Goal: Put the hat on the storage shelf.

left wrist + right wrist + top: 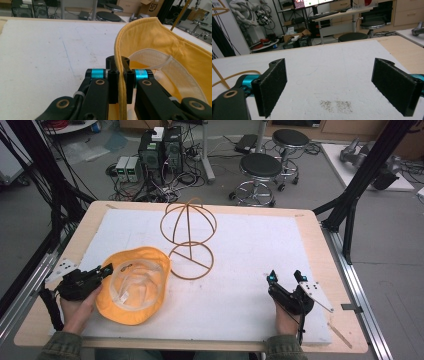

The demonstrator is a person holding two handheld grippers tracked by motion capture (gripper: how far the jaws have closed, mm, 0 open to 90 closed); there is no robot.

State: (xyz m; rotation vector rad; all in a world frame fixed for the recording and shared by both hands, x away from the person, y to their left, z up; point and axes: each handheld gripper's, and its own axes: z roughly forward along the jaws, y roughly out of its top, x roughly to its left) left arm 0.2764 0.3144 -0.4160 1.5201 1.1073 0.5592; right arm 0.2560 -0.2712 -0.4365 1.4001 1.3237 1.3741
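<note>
White padding covered most of the desk, a pale wooden slab ringed by a cluttered lab floor of computers, cables and two black stools. On the left half lay the yellow hat, upside down with its pale lining showing, its brim spread roughly flat on the padding. The left claw was at the hat's left edge, and the left gripper view showed its jaws pinched together on the brim, the fabric edge running upright between them. Just beyond the hat, toward the far side of the desk, stood the wire hat stand: a round base ring touching or nearly touching the brim, with a domed cage of hoops rising from it. So the stand lay ahead and a little right of the held hat (the relation that any lift onto it would seem to turn on), and the left hand was clearly the nearer one. The right claw rested well apart on the right side of the padding, its jaws wide apart and holding nothing; its own view showed bare white padding between the pads.
</note>
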